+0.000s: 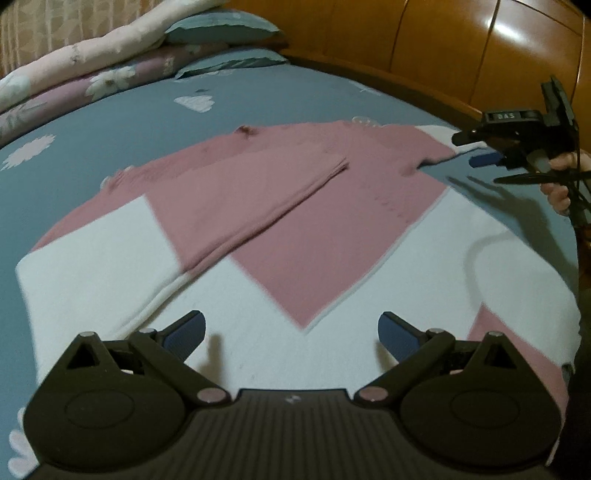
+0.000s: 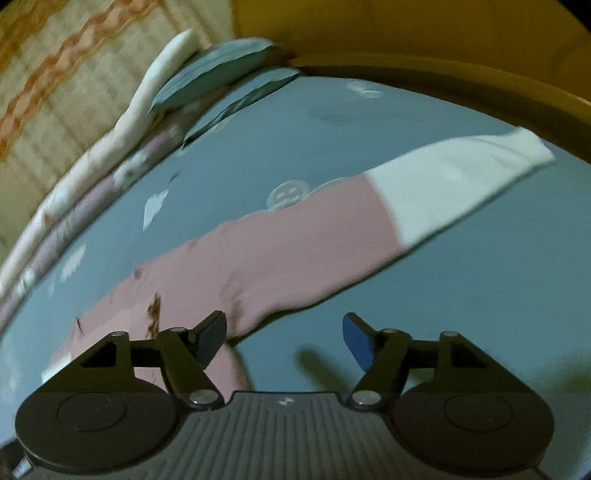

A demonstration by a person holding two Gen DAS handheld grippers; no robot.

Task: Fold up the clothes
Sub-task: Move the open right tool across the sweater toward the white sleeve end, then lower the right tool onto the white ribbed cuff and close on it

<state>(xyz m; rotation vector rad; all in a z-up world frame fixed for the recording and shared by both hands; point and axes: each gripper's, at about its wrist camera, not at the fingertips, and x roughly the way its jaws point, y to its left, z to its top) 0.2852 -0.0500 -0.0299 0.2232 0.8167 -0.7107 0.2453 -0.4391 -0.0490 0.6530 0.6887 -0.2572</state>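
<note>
We start with the bed (image 1: 122, 122), its grey-blue flowered sheet filling both views, with folded quilts (image 1: 74, 70) and pillows (image 1: 221, 31) stacked at the upper left and a wooden headboard (image 1: 424, 40) across the upper right. The pink-and-white sweater (image 1: 295, 229) lies flat across the middle of the left wrist view: one sleeve is already folded diagonally over the chest, while the other sleeve (image 2: 369, 229) stretches out toward the right edge of that frame. In the right wrist view this outstretched sleeve runs from lower left up to upper right, pink near the shoulder and white at the cuff, lying just above and left of the right gripper (image 2: 284, 341). That gripper is spread wide with nothing between its fingers, and it sits nearest the sleeve, at the armpit end. The left gripper (image 1: 291, 338) is likewise spread and empty, hovering over the white hem at the bottom of its frame. We judge the outstretched sleeve falls to the right gripper; nothing stands between them, only bare sheet.
</note>
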